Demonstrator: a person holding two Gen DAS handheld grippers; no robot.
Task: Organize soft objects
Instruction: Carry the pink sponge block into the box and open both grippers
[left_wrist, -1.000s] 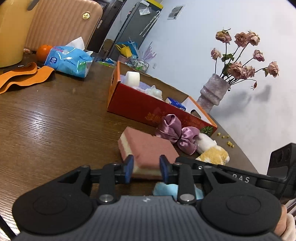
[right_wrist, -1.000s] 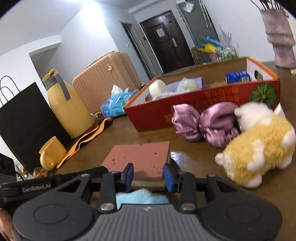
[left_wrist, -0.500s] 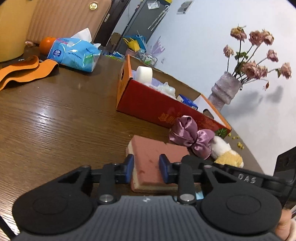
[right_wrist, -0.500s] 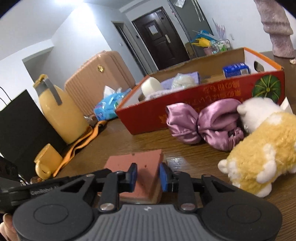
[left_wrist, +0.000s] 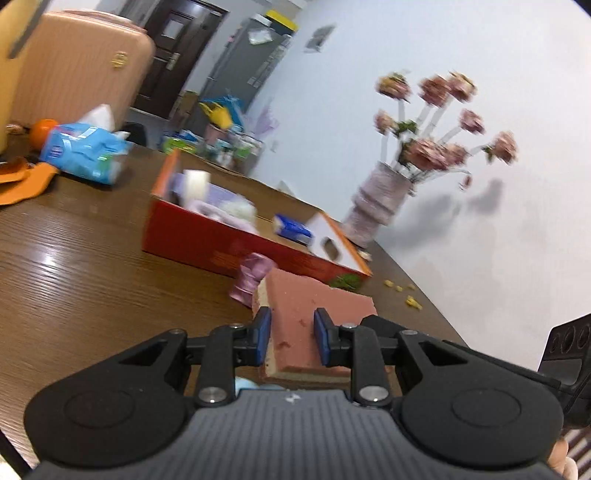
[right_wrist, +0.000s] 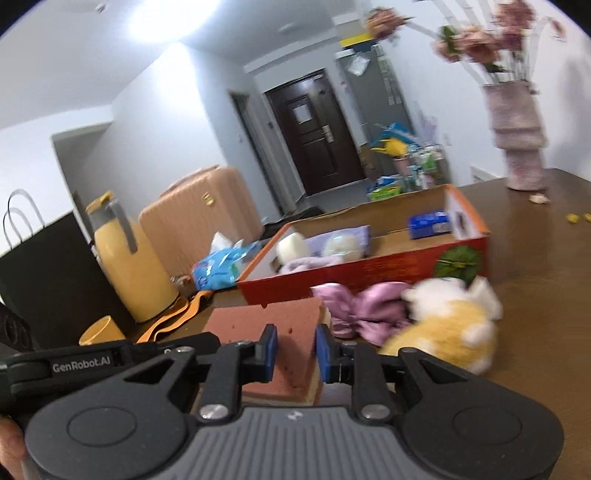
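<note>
A pink-topped sponge (left_wrist: 310, 306) with a yellow underside is held off the table by both grippers. My left gripper (left_wrist: 291, 334) is shut on one end of it. My right gripper (right_wrist: 293, 349) is shut on the other end of the sponge (right_wrist: 258, 321). The red cardboard box (right_wrist: 369, 266) stands open beyond it, also in the left wrist view (left_wrist: 221, 240), with several soft items inside. A purple satin bow (right_wrist: 358, 306) and a yellow-white plush toy (right_wrist: 447, 325) lie on the table before the box. The bow (left_wrist: 251, 277) peeks from behind the sponge.
A vase of dried roses (left_wrist: 380, 199) stands behind the box; it also shows in the right wrist view (right_wrist: 517, 147). A blue tissue pack (left_wrist: 85, 151), an orange strap (left_wrist: 26, 181), a yellow jug (right_wrist: 129, 266), a yellow cup (right_wrist: 99, 332) and a black bag (right_wrist: 48, 288) sit to the left.
Both grippers closed on the sponge and lifted it off the table, tilting it up. The views rose and swung toward the box.
</note>
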